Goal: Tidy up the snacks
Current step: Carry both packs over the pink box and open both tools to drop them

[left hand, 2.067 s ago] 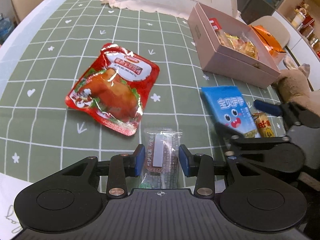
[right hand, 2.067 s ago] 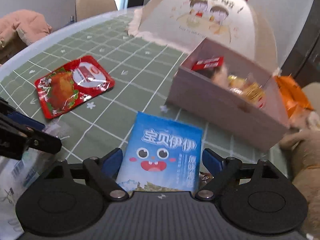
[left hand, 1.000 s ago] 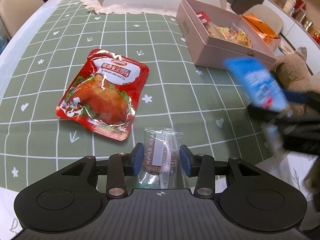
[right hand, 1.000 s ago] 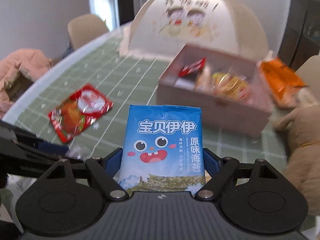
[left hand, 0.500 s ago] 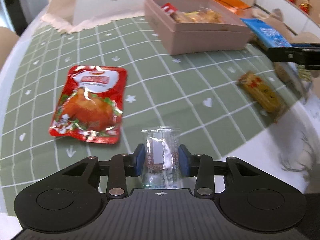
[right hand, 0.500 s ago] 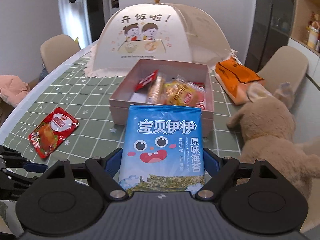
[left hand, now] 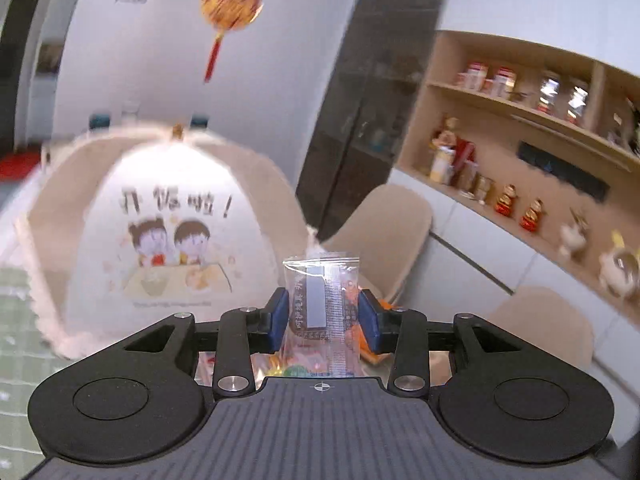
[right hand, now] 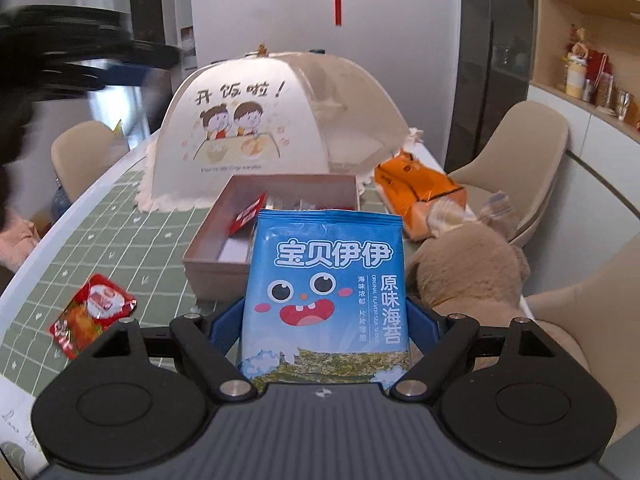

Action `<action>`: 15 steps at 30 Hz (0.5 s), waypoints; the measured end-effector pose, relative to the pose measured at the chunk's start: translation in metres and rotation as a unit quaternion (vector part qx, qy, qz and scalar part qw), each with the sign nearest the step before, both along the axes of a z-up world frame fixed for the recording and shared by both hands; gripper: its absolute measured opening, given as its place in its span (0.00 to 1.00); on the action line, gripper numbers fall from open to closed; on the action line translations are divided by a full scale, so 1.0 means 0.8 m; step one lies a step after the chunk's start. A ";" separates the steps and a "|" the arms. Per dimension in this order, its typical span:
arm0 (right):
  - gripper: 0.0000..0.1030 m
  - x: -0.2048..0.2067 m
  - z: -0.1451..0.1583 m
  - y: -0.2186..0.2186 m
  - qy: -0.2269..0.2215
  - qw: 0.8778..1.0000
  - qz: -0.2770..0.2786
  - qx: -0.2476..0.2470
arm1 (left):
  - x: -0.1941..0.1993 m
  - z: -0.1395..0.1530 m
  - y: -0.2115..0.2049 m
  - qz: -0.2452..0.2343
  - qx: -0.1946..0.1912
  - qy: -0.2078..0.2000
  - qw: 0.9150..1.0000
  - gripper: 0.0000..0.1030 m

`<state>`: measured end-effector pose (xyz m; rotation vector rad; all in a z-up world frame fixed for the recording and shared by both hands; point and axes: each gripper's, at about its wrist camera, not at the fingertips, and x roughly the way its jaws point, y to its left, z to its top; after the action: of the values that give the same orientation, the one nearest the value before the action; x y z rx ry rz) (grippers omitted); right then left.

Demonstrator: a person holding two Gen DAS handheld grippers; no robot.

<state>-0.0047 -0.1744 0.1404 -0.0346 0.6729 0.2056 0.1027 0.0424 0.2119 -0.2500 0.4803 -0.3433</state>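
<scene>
- Gripping a blue seaweed packet [right hand: 326, 292], the right tongs [right hand: 324, 324] pinch its lower sides so it stands upright, face readable, likely ready to drop into the box.
- Left tongs [left hand: 323, 316]: clenched on a small clear-wrapped snack [left hand: 320, 304], raised high, aimed over the bench.
- Red chicken pouch [right hand: 90, 314]: lying flat on the bench [right hand: 104, 240], left of the right tongs, not yet sorted.
- Pink box [right hand: 208, 256]: open, partly filled, just behind the packet; approach looks unobstructed.
- Plush toy [right hand: 468, 268]: beside the box, crowding its right side.
- Orange bag [right hand: 416, 188], mesh food cover [right hand: 256, 128]: beyond the box.
</scene>
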 end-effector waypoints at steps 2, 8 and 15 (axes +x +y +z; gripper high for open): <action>0.82 -0.002 0.007 0.002 -0.008 1.000 -0.002 -0.012 | 0.027 -0.023 0.013 0.022 -0.045 0.026 0.998 0.43; 0.82 0.010 0.008 -0.005 -0.007 0.999 -0.015 -0.029 | 0.012 -0.073 0.064 0.048 -0.106 0.068 0.991 0.43; 0.83 0.088 0.050 0.023 -0.090 0.996 0.007 -0.026 | -0.042 -0.145 0.145 0.128 -0.100 0.155 0.974 0.43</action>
<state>0.0657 -0.1562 0.1801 -0.1067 0.4987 0.1969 0.0690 0.1586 0.0960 -0.5615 0.7130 -0.0981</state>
